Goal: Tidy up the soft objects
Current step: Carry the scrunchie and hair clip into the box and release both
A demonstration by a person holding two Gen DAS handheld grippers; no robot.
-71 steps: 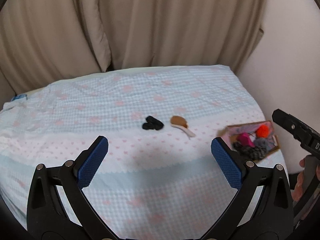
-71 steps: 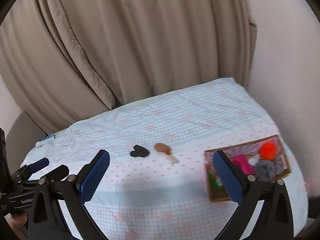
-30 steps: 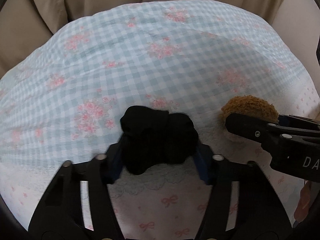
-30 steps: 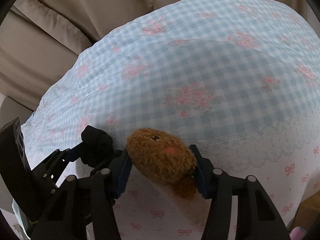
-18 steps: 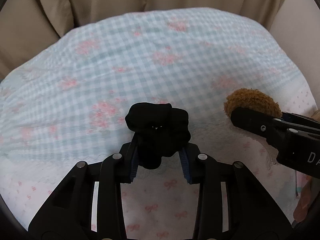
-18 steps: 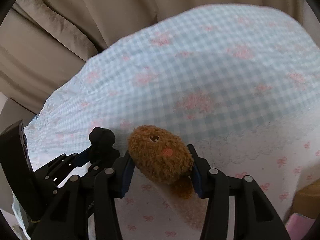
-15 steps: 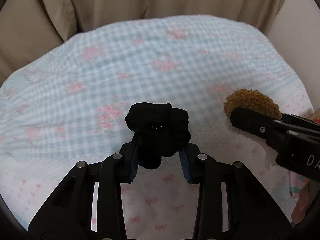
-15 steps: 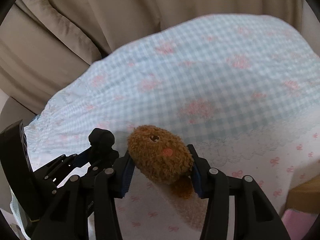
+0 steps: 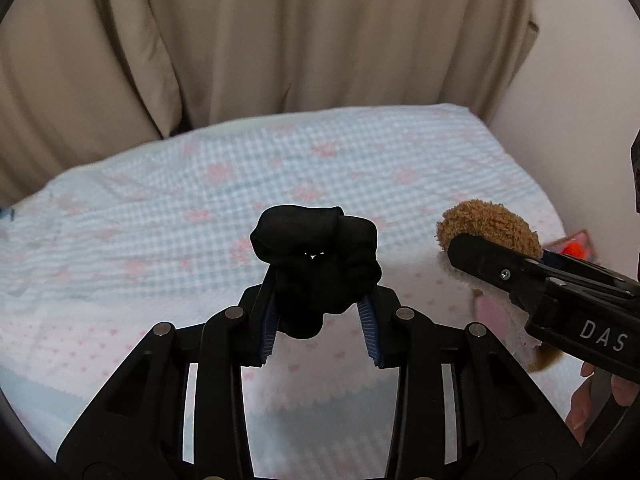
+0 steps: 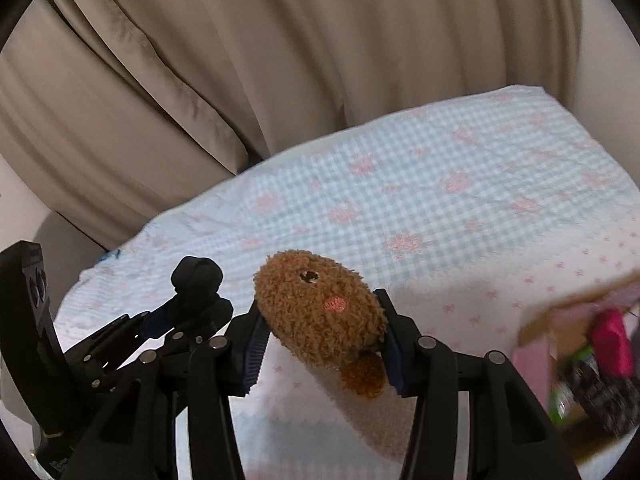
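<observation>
My left gripper is shut on a black fabric scrunchie and holds it above the bed. My right gripper is shut on a brown plush drumstick toy with a cream handle, also lifted. In the left wrist view the right gripper and the plush are at the right. In the right wrist view the left gripper with the scrunchie is at the left.
The bed has a blue gingham and pink floral sheet. A cardboard box with several soft items stands at the bed's right edge; it also shows in the left wrist view. Beige curtains hang behind. A wall is at right.
Both grippers closed on their objects and lifted them off the bed; both have since pulled back and up. The box has come into the right wrist view.
</observation>
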